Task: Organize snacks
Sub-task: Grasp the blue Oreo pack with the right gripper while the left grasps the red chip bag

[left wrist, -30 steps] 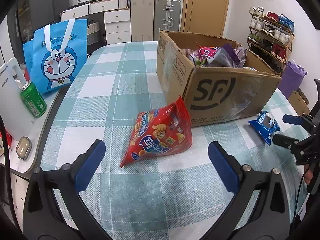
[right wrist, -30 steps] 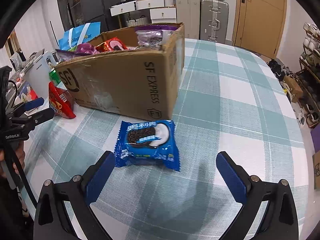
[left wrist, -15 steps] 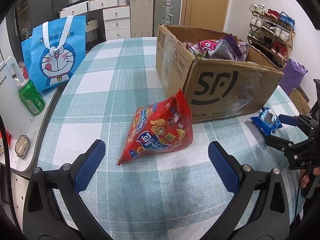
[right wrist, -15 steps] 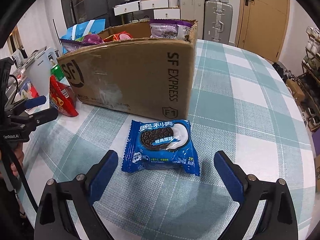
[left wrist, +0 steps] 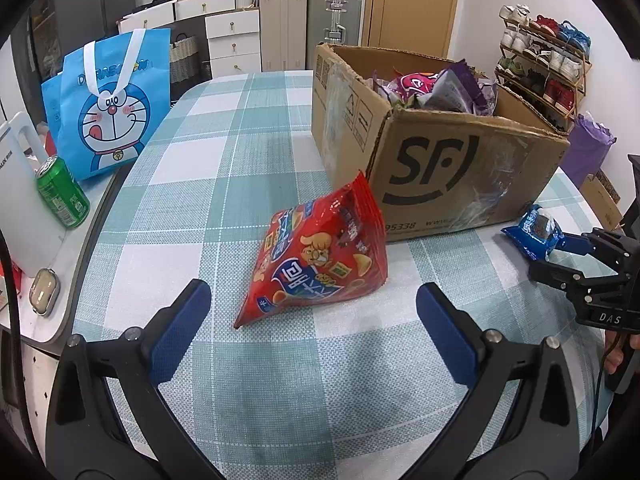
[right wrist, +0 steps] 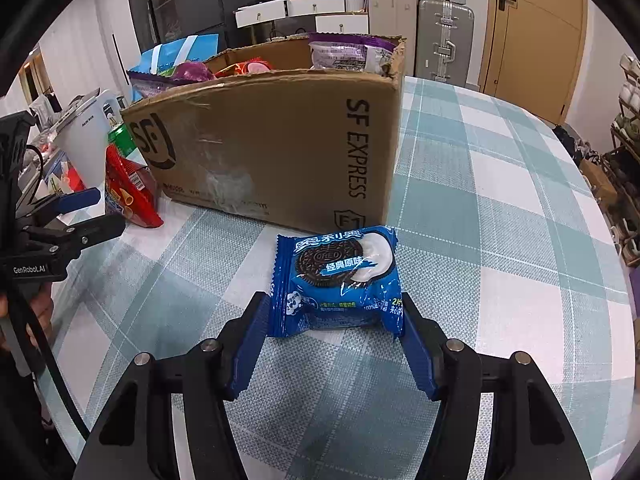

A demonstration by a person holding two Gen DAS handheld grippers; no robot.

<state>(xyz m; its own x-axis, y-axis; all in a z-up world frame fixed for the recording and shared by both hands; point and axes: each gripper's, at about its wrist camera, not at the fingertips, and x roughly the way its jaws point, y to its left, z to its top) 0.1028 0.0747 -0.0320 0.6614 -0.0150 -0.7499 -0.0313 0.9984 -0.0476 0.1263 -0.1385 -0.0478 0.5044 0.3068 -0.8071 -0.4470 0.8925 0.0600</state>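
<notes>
right gripper (right wrist: 334, 336) closing on Oreo pack (right wrist: 338, 280) | box (right wrist: 280, 152) just behind

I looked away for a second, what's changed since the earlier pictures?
The right gripper has just been closing, its pads now against the Oreo packet on either side. The left gripper stays open short of the red chip bag; the SF box is unmoved.
</notes>
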